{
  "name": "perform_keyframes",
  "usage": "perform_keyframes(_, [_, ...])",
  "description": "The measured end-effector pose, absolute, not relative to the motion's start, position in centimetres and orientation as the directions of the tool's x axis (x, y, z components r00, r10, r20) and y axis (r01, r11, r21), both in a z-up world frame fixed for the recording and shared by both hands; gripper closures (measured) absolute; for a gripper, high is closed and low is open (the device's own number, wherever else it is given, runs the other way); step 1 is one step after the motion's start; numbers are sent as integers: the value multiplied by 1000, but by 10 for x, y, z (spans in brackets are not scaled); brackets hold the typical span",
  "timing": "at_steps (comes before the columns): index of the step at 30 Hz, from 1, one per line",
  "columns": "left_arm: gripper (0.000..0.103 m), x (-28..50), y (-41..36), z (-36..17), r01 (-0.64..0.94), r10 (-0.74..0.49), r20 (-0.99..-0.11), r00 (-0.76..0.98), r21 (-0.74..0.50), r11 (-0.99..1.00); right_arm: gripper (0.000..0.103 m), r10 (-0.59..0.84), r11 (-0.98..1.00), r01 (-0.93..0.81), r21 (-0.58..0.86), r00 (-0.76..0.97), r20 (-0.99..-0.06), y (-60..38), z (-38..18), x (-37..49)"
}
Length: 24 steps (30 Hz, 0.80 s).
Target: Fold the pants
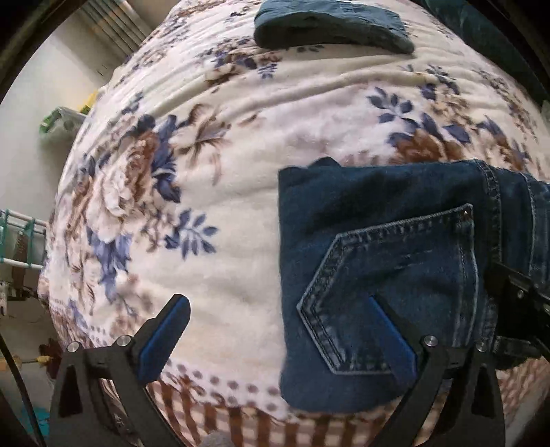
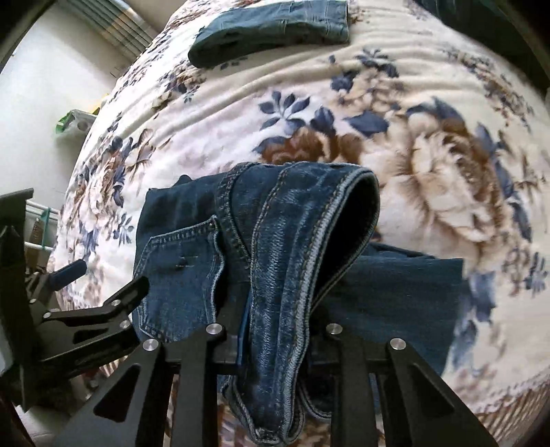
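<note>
Dark jeans (image 2: 213, 261), partly folded, are laid on the floral blanket (image 1: 240, 103). A leg hem is clamped by the right gripper (image 2: 275, 344); the left gripper (image 1: 278, 330) is spread wide.

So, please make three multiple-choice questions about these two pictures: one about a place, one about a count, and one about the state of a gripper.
1. Where does the folded dark garment lie?
A. at the far end of the floral blanket
B. on the floor
C. under the jeans being folded

2. How many denim garments show on the blanket?
A. one
B. two
C. four

3. What is the state of the left gripper?
A. shut on the blanket
B. shut on the jeans
C. open, holding nothing

Answers:
1 A, it rests on the blanket far beyond the jeans.
2 B, the near jeans and the far folded garment.
3 C, its fingers stand wide apart, one over the blanket and one over the back pocket, while the right gripper clamps a denim fold.
</note>
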<state>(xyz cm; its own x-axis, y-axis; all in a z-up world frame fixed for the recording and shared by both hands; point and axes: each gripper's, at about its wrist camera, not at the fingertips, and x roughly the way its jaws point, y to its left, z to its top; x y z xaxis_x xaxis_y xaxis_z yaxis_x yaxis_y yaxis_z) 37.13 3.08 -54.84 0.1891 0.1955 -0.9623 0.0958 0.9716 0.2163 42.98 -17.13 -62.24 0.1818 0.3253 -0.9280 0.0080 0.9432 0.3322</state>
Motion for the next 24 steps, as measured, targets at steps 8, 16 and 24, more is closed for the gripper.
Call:
perform_keyframes(8, [0, 361, 19, -541, 88, 138, -978, 155, 153, 984, 79, 285, 944, 113, 311, 200, -937, -236, -609, 410])
perform_keyframes(16, [0, 364, 12, -537, 59, 39, -987, 155, 49, 997, 79, 248, 902, 321, 288, 159, -956, -346, -629, 373])
perform_keyframes(24, [0, 402, 8, -563, 36, -94, -993, 69, -91, 995, 22, 418, 715, 553, 426, 150, -896, -422, -675, 349])
